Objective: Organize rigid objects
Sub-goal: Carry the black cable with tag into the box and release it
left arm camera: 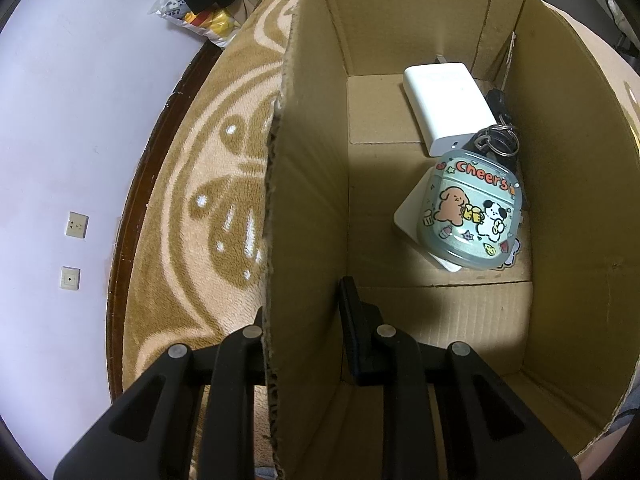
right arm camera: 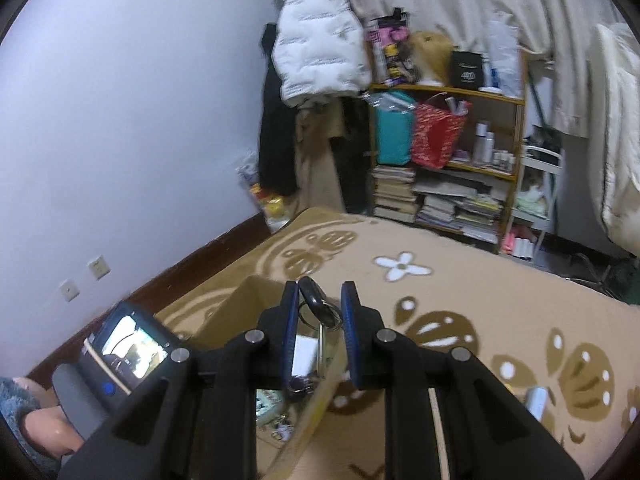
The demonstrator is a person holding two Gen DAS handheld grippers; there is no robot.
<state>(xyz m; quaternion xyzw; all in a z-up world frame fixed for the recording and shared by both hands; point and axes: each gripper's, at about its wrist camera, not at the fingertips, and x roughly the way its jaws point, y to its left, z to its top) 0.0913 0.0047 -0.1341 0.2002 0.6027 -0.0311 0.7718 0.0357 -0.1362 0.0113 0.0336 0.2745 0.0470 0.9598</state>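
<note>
A cardboard box stands on a tan patterned blanket. My left gripper is shut on the box's left wall, one finger inside and one outside. Inside the box lie a white power bank, a blue-green cartoon earbud case marked "Cheers" on a flat white item, and a key ring. My right gripper hovers above the box, its blue-padded fingers a little apart, with a bunch of keys on a ring between them.
A small silver object lies on the blanket to the right. A cluttered bookshelf, hanging coats and a wall with sockets lie beyond. A snack bag lies at the wall.
</note>
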